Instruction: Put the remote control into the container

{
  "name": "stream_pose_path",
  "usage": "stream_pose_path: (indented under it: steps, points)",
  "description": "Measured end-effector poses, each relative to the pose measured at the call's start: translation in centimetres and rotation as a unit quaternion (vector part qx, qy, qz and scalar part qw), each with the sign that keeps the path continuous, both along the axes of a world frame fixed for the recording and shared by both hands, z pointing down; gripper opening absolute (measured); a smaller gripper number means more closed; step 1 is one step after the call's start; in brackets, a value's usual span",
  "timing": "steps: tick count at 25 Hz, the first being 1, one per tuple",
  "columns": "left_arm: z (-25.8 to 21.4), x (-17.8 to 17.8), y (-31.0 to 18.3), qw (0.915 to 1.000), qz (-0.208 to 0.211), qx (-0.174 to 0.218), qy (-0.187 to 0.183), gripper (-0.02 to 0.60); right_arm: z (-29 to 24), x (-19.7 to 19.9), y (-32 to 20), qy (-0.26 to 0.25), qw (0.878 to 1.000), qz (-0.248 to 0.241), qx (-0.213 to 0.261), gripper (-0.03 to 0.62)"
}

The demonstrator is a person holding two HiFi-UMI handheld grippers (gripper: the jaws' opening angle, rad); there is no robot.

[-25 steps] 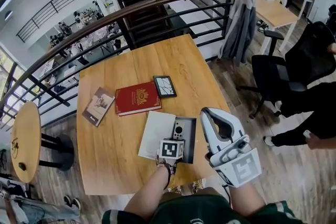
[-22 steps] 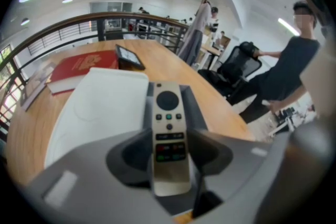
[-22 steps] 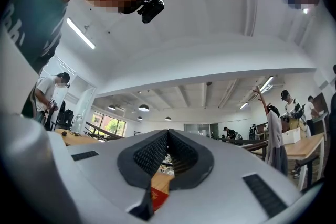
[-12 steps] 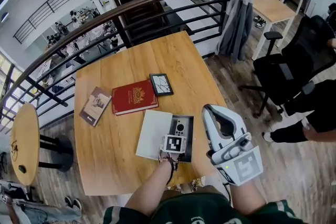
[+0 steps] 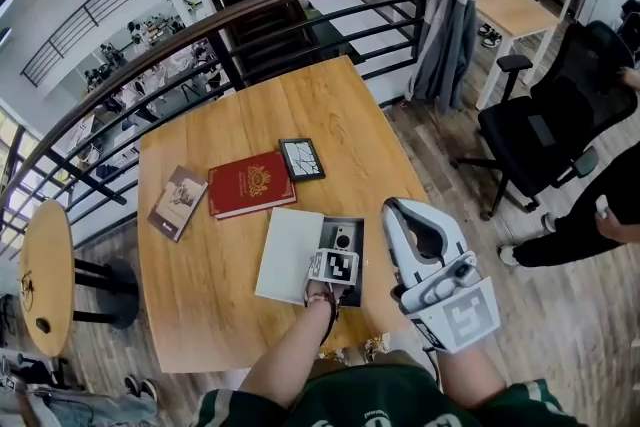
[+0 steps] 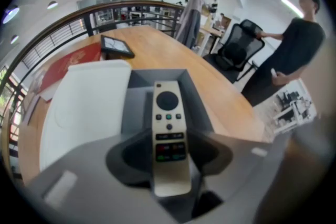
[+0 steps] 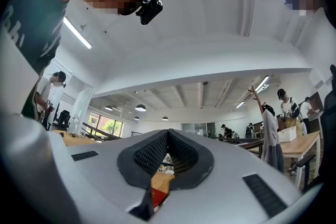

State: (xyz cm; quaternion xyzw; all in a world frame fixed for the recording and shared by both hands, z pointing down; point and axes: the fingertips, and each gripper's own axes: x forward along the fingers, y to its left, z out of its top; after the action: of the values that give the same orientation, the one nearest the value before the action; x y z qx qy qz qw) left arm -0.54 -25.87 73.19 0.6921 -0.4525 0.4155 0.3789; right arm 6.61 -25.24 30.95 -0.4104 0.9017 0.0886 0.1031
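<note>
A slim cream remote control (image 6: 169, 134) with dark buttons sticks out forward from my left gripper (image 6: 169, 162), which is shut on its near end. The remote hangs over the open grey container (image 6: 195, 93); I cannot tell if it touches the floor of the box. In the head view the left gripper (image 5: 333, 265) sits over the container (image 5: 358, 260) near the table's front edge, with the remote's (image 5: 343, 237) far end showing inside it. My right gripper (image 5: 428, 260) is raised to the right of the box, shut and empty, its jaws (image 7: 168, 134) pointing out into the room.
A white lid (image 5: 288, 255) lies against the container's left side. Farther back on the wooden table (image 5: 200, 285) lie a red book (image 5: 250, 183), a small booklet (image 5: 178, 202) and a black tablet (image 5: 302, 158). A railing runs behind; an office chair (image 5: 540, 130) stands right.
The left gripper has moved a little forward over the container with the remote still in it. The right gripper has stayed raised in about the same place.
</note>
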Motion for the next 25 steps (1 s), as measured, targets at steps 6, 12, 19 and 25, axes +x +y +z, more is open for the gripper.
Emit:
stream_pose_path:
  steps: [6,12,19,25]
  points:
    - [2.9,1.0,1.3,0.9980,-0.013,-0.052,0.033,0.206,-0.2,0.3,0.2,-0.002,1.000,-0.003,0.002,0.017]
    - [3.5,0.9,1.3,0.9991,-0.021,-0.037,0.007,0.206,-0.2,0.9,0.1,-0.002,1.000,-0.005,0.000,0.017]
    - [3.9,0.9,1.4,0.9985,-0.023,-0.049,0.004,0.207,-0.4,1.4,-0.2,-0.011,1.000,-0.016,-0.002,0.017]
    - [3.8,0.8,1.1,0.9991,-0.024,-0.034,0.003,0.212,-0.7,1.6,-0.2,-0.012,0.999,-0.029,0.004,0.017]
